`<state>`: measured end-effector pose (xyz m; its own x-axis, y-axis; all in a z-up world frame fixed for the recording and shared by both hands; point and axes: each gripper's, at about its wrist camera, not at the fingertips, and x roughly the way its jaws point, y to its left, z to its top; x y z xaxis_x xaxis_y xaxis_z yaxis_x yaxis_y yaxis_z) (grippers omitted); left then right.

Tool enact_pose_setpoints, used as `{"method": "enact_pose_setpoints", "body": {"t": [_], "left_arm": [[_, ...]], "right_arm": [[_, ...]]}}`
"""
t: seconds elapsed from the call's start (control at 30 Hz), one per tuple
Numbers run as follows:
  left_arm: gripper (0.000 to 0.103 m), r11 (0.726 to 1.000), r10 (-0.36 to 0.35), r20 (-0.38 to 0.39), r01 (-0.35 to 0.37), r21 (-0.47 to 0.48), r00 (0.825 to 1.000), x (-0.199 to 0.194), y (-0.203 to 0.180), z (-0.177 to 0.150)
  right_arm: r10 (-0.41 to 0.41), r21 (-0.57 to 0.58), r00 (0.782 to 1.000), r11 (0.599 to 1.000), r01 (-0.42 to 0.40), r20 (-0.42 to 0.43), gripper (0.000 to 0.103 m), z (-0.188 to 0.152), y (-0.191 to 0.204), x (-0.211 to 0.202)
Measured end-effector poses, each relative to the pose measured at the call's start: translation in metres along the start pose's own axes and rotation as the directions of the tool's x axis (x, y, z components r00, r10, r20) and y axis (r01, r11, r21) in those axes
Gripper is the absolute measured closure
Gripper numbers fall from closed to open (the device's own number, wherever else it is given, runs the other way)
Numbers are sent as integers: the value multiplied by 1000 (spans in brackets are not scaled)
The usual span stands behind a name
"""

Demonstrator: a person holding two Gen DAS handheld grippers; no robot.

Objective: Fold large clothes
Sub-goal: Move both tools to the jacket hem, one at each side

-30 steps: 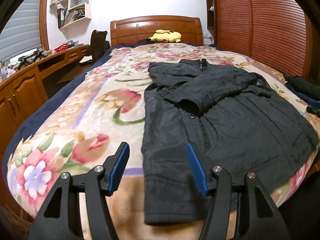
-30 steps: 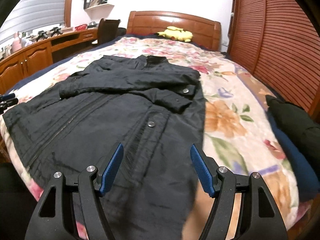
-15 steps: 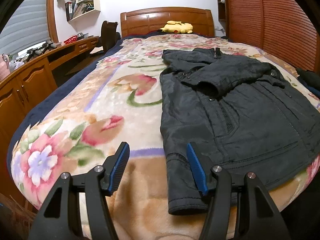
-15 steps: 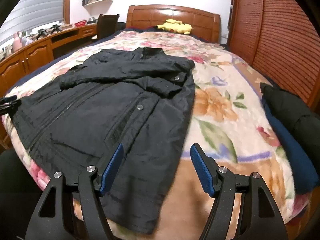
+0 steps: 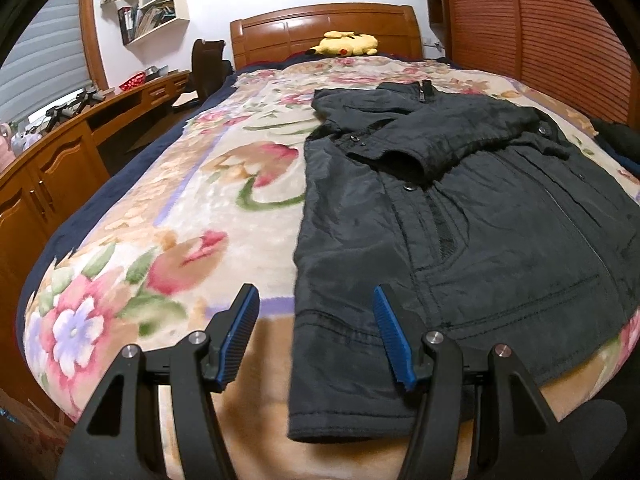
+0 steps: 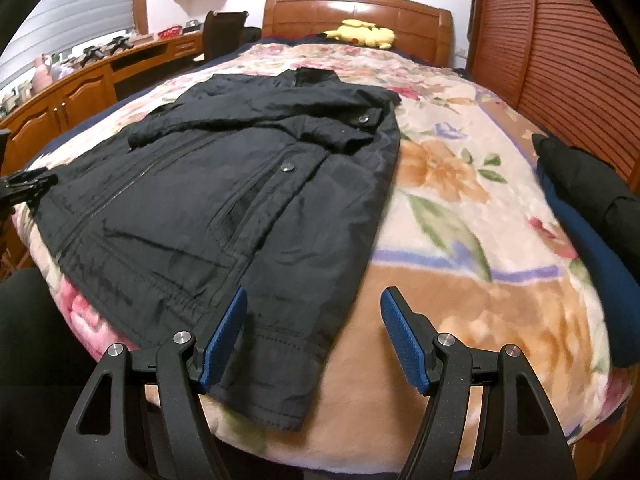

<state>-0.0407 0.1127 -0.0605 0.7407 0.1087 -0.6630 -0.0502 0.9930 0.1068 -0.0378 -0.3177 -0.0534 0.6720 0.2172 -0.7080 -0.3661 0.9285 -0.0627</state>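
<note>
A black jacket (image 5: 460, 216) lies flat on the floral blanket (image 5: 180, 208) of a bed, collar toward the headboard, both sleeves folded across its chest. My left gripper (image 5: 316, 336) is open and empty, hovering over the jacket's bottom left hem corner. My right gripper (image 6: 312, 336) is open and empty, over the jacket's (image 6: 224, 200) bottom right hem corner, near the foot of the bed. Neither gripper touches the cloth. The left gripper also shows at the left edge of the right wrist view (image 6: 24, 188).
A yellow plush toy (image 5: 348, 42) lies by the wooden headboard (image 5: 320, 28). A wooden desk and cabinets (image 5: 60, 160) run along the left. Slatted wooden doors (image 6: 560, 60) stand on the right. Dark folded clothes (image 6: 588, 200) sit on the bed's right edge.
Both grippers have drawn back toward the foot of the bed and outward, so the jacket's hem corners now lie between their fingers. The jacket has not moved.
</note>
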Motion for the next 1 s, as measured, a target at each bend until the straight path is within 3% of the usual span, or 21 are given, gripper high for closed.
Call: {"method": "enact_pose_setpoints", "body": {"t": [0.63,1.0], "left_arm": [[44,997,-59,-31,61,54,998,-16,12,-3],[44,989,-136,-20,137,60,990,-6,19,-6]], "right_arm": [[13,-28,999,1000,-13,-29,32,2,11,14],[-3,-17,994,1000,1,-110,32,19,15,23]]}}
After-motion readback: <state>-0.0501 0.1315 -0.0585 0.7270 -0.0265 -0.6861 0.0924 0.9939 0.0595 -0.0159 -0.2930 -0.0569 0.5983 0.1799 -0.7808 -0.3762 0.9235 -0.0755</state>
